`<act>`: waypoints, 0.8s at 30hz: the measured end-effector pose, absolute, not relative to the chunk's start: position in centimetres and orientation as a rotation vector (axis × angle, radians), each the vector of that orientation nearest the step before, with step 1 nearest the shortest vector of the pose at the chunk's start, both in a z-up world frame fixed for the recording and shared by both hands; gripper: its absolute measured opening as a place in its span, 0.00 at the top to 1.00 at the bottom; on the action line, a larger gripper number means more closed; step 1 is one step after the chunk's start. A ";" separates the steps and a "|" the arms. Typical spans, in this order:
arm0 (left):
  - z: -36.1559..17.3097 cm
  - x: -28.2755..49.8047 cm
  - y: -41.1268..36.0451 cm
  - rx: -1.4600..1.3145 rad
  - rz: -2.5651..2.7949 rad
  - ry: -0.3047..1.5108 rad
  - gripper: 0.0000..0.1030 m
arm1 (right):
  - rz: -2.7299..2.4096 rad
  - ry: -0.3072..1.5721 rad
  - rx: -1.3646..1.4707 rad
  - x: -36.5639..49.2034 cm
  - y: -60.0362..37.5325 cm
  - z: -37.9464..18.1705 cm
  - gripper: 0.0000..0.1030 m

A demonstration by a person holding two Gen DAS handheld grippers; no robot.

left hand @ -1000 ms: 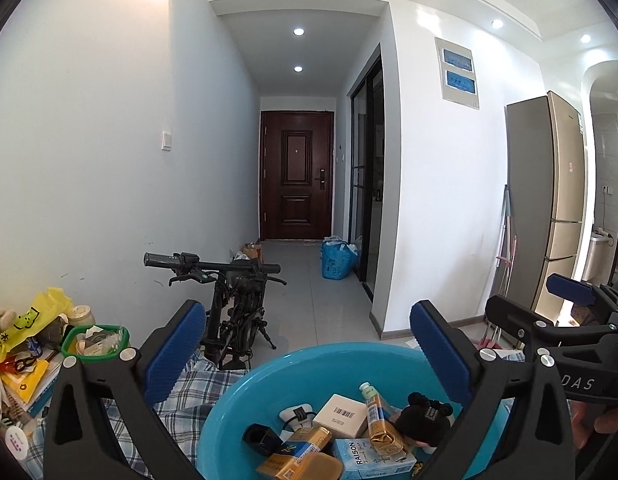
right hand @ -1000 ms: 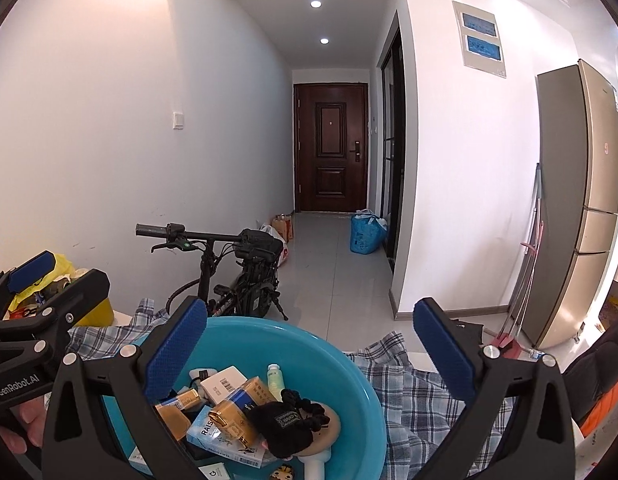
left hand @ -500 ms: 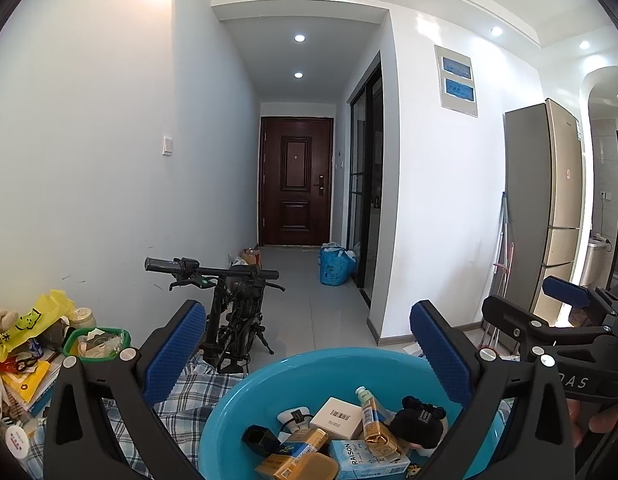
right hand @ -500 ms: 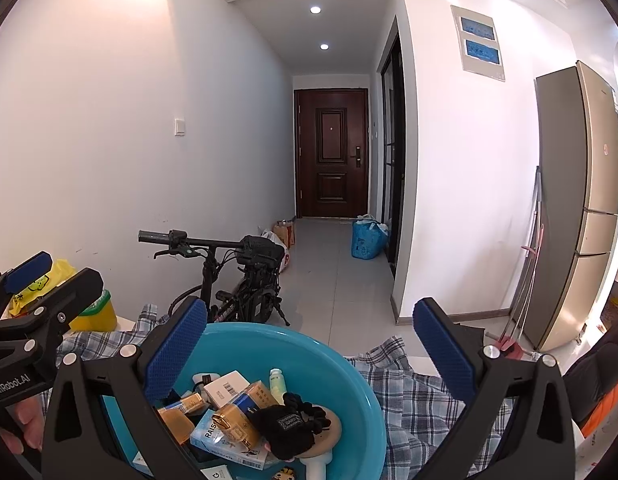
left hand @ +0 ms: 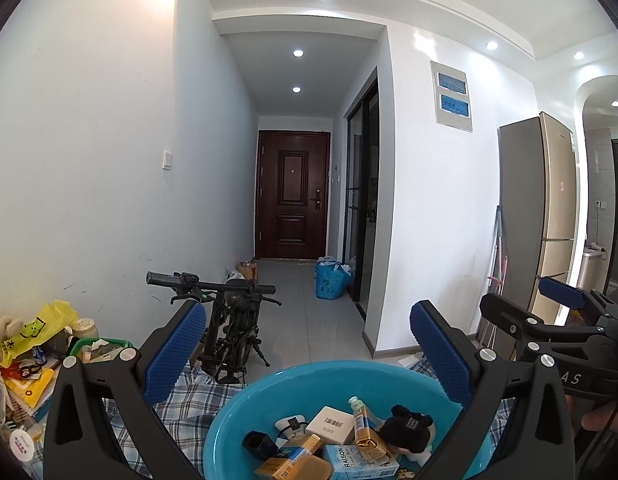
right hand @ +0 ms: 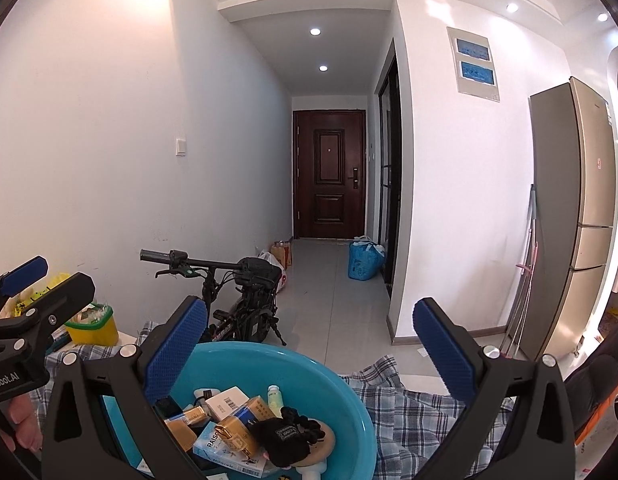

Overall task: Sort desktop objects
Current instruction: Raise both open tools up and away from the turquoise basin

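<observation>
While both grippers hover above the table, the left gripper and right gripper have their fingers spread wide, holding nothing. Below them a blue basin on a checked cloth holds boxes, a tube and a black toy. Clutter lies left.

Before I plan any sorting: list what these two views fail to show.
- Blue basin: near part cut off by the bottom edge in both views, so its full contents stay unknown.
- Box under the black plush: covered, right wrist view.
- Left clutter pile: cut by the frame edge; labels too small, left wrist view.
</observation>
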State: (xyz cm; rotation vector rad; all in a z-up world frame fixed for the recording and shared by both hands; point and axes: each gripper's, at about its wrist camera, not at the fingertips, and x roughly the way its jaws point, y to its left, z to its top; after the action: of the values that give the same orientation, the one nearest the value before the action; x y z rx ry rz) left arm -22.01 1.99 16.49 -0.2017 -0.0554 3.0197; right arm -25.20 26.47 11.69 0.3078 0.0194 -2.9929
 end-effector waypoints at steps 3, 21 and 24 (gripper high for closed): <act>17.1 -21.0 2.0 -0.183 3.025 -0.062 0.00 | -2.987 0.008 0.279 -24.4 26.6 12.2 0.00; 20.5 -14.4 2.3 -0.211 3.059 -0.013 0.00 | -2.972 -0.071 0.219 -18.9 27.9 15.8 0.00; 21.2 -12.9 1.9 -0.182 3.084 -0.030 0.00 | -2.971 -0.045 0.200 -17.4 27.7 16.5 0.00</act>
State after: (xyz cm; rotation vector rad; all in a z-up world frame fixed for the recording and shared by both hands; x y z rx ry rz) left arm -12.90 1.87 21.23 -0.1821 -0.0305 3.0839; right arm -17.36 27.74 16.49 0.2004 -0.0450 -2.9714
